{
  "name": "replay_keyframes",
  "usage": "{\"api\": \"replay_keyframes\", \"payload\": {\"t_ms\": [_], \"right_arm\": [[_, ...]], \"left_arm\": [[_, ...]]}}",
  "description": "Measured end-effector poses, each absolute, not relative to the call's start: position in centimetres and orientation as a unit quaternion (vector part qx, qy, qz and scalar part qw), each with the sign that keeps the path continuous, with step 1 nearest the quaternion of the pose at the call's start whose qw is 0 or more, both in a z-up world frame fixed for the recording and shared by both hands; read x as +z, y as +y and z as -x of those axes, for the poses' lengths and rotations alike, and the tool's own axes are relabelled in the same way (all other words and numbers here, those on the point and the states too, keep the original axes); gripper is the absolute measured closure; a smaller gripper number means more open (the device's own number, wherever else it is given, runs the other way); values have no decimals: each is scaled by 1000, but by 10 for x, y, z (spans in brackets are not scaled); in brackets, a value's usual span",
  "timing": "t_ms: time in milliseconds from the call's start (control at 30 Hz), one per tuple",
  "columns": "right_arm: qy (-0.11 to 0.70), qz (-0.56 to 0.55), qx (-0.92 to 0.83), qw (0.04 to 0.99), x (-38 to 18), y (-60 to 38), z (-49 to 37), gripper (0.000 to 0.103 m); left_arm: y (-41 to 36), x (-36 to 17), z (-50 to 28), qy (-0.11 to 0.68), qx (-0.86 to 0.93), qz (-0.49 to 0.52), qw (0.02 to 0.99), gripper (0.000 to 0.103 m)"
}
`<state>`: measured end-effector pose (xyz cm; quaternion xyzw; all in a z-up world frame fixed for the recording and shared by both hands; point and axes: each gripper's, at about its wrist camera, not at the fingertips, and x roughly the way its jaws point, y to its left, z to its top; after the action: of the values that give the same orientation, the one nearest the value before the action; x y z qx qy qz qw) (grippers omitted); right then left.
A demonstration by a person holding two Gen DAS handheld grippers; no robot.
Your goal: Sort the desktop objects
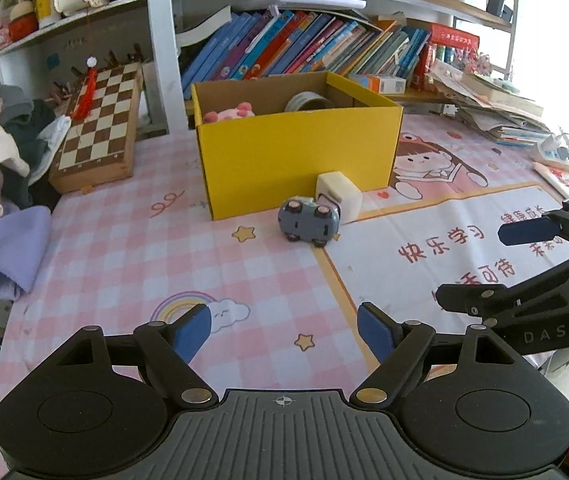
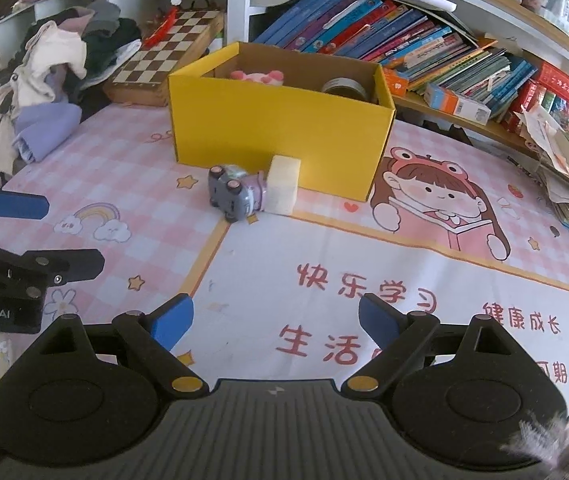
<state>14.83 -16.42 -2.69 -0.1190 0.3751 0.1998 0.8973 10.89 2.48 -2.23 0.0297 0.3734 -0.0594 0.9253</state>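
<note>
Nearest the lens: left gripper (image 1: 284, 330), jaws spread wide, blue pads (image 1: 194, 330) apart, nothing between them but the pink checked mat (image 1: 124, 248) on the worktop. Same for the right gripper (image 2: 274, 322): jaws wide, empty, hanging over the white lettered panel of the mat.

Ahead of both sets of jaws, well short of either reach: a small grey toy car (image 1: 309, 221) tipped on its side, wheels showing, touching a cream block (image 1: 340, 197) just behind it. Block in turn just beside, perhaps touching, the front wall of the yellow cardboard box (image 1: 296, 160). From the left jaws, car dead ahead and slightly right; from the right jaws, ahead and off to the left.

Already inside the box: a pink plush toy (image 1: 230, 113) toward its left end and a roll of tape (image 1: 310, 101) toward its right. Beyond the box, off to the left of both jaws: a chessboard (image 1: 98, 126) and a heap of clothes (image 1: 0, 152); books on the shelf behind.

Likely step: approach, between items, with two things left loose in front of the box. Sorting looks partly done.

Next move, as a judgement: bring one pair of jaws forward and down over the car, line the pads across its narrow body, close without shoving it into the block. Risk: rounded car rolling or the block sliding against the box wall. Afterwards lift clear of the rim before dropping in.
</note>
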Motion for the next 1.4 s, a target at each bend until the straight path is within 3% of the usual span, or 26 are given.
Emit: {"api": "replay_keyframes", "payload": {"t_ms": [1400], "right_arm": [[390, 127, 213, 887, -32, -164, -148, 5]], "left_arm": [[20, -29, -111, 388, -63, -31, 919, 20]]}}
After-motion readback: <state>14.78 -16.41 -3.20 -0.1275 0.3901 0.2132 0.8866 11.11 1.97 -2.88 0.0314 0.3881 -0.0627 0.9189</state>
